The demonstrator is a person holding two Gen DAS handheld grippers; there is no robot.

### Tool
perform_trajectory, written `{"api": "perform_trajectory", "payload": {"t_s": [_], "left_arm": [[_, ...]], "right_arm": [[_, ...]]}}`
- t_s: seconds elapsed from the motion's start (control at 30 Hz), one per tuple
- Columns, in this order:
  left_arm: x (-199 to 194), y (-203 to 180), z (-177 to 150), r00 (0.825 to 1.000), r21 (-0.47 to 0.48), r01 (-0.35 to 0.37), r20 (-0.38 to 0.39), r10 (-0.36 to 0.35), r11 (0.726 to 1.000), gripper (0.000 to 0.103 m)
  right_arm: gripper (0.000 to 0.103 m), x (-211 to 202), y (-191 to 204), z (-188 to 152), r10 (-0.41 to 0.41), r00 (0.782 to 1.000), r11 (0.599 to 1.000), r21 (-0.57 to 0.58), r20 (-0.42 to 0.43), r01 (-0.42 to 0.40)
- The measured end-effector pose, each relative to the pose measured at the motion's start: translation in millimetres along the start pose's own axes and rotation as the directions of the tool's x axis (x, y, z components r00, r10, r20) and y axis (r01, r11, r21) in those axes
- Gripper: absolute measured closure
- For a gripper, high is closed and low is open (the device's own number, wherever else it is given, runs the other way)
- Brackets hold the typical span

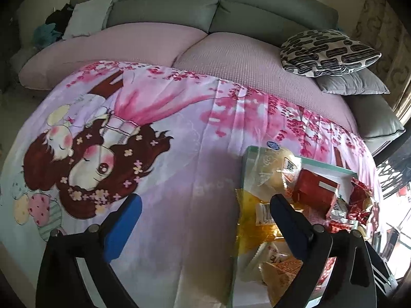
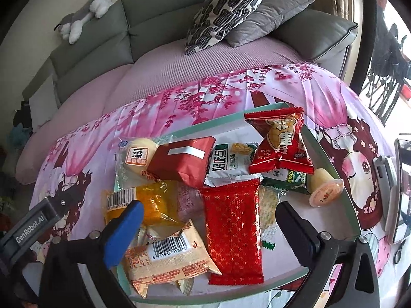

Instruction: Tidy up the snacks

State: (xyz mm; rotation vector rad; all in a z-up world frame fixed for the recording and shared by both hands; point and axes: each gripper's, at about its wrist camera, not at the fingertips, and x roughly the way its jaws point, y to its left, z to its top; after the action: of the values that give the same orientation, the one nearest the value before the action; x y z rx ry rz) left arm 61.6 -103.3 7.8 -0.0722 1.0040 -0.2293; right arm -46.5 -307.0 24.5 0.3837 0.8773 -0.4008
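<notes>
Both hand-held grippers hang over a tray (image 2: 331, 159) of snacks with jaws spread wide and nothing between the pads. The right hand-held gripper (image 2: 205, 220) points down at the middle of the heap; the left hand-held gripper (image 1: 205, 218) sits off the tray's near-left corner, one finger over the printed cloth (image 1: 179, 169), the other over the yellow pack (image 1: 250, 210).

It looks as though a fresh pick is about to be chosen. For a clean one, I'd take whatever lies on top and free: the long red pack (image 2: 235, 228) lies flat across the pile directly under the right jaws, so closing across its narrow width would lift it without dragging its neighbours. The peanut bag (image 2: 281, 146) perches on the far rim, puffed and easy to pinch by its crimped end. The pale barcode pack (image 2: 167, 254) is half under others and likely to snag.

Everything here is crinkly film that slides and dents: pillow packs, slick foil. The red box-shaped pack (image 2: 183, 160) looks firmer, with squarer corners. The steamed bun (image 2: 137, 157) in clear wrap looks soft and would squash under a hard squeeze. The jelly cup (image 2: 325, 188) is smooth rigid plastic, lying on its side, and could roll. The tray itself is shallow, white inside with a mint-green rim, resting on cloth over what seems a desk.
</notes>
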Motion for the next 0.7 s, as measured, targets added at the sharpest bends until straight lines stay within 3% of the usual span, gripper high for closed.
{"api": "perform_trajectory", "payload": {"t_s": [0.17, 0.33, 0.5, 0.7], "left_arm": [[-1, 2, 2, 0.999, -0.002, -0.034, 0.007, 0.034, 0.999, 0.003], [0, -4, 1, 0.994, 0.056, -0.106, 0.001, 0.106, 0.993, 0.003], [-9, -4, 1, 0.997, 0.062, -0.072, 0.014, 0.071, 0.995, 0.003], [-20, 23, -14, 0.995, 0.053, -0.098, 0.005, 0.097, 0.994, 0.003]], "right_arm": [[0.000, 1, 3, 0, -0.004, 1.000, 1.000, -0.006, -0.009, 0.003], [0.000, -1, 8, 0, 0.001, 1.000, 1.000, -0.021, 0.001, -0.001], [0.000, -3, 16, 0, 0.032, 0.999, 0.999, -0.022, 0.003, -0.032], [0.000, -18, 21, -15, 0.038, 0.999, 0.999, -0.005, 0.035, -0.037]]}}
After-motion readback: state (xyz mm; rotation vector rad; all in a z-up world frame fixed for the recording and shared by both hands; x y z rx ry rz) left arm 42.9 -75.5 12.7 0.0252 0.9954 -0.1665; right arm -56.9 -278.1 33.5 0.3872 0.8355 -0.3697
